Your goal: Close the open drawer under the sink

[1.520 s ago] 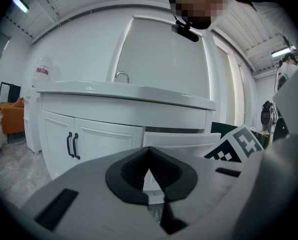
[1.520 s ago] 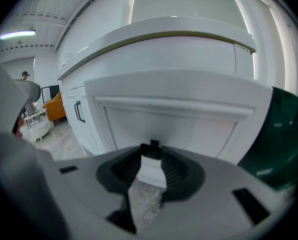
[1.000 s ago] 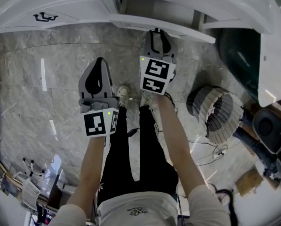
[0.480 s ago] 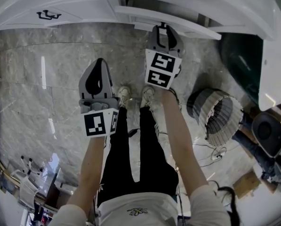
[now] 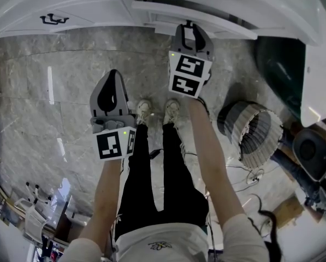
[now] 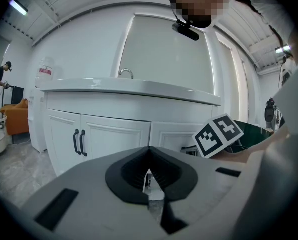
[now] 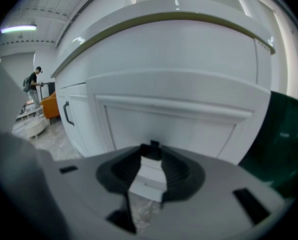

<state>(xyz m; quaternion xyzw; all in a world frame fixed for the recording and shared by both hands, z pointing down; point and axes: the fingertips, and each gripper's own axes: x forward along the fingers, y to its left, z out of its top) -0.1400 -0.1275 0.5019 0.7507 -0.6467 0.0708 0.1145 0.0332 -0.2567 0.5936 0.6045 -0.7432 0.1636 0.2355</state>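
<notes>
Left gripper (image 5: 114, 76) hangs idle over the floor, jaws together, empty. Right gripper (image 5: 190, 27), jaws a little apart and clamping nothing, has its tips at the drawer (image 5: 223, 27), which stands slightly out of the cabinet. It looks like the pushing step, and what's needed next is a straight shove home. The drawer's inside is hidden. The basket (image 5: 250, 132) looks empty.
</notes>
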